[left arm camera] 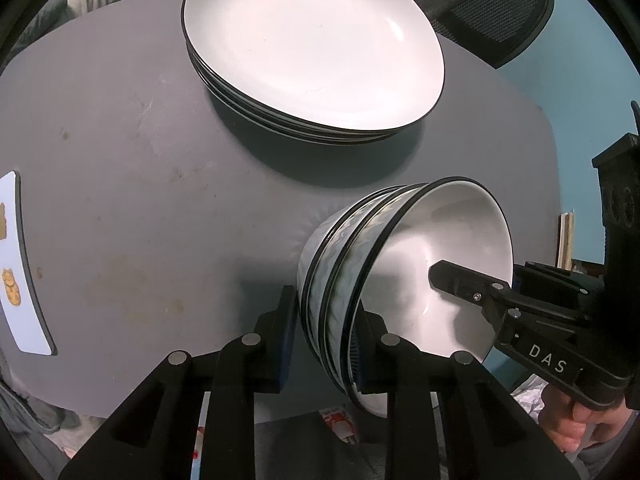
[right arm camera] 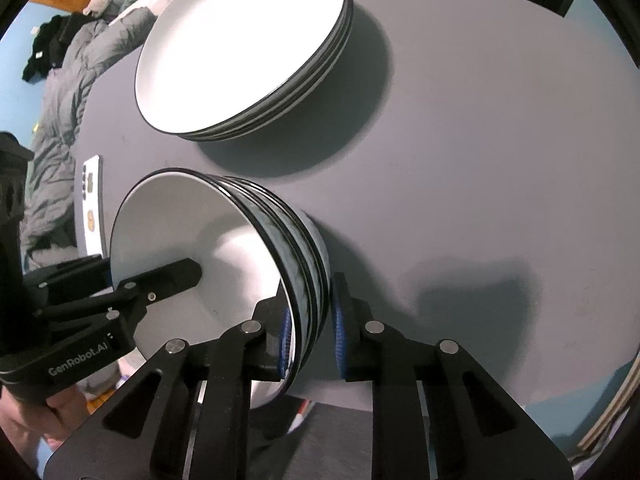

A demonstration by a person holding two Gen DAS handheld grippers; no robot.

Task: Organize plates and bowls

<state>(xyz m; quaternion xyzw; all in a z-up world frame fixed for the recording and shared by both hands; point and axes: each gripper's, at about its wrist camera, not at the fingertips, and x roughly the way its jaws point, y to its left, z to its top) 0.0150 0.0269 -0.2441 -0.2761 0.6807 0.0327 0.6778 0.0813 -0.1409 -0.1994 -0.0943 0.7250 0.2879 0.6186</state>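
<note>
The plates (left arm camera: 312,44) already sit in one neat pile at the top middle of the left wrist view, on the round grey table (left arm camera: 132,184). The bowls (left arm camera: 360,264) are nested into one pile too, in the lower right part of that view, near the plates but not touching them. So the sorting looks almost done. I think what is left is to put the bowl pile down in its spot and let go.

Both tools are on the bowl pile now. The left gripper (left arm camera: 326,344) is at the bottom of its own view. Its jaws are narrow and pinch the rims of the bowls, one finger outside the pile and one inside the top bowl. The right gripper (right arm camera: 310,332) does the same on the other side of the pile, at the bottom middle of its view, with its blue pads (right arm camera: 340,332) against the rims. It is narrow too.

Whether the pile touches the table or hangs just above it, I cannot tell. A phone (right arm camera: 93,204) lies flat on the table at the left side of the right wrist view, apart from the dishes.
</note>
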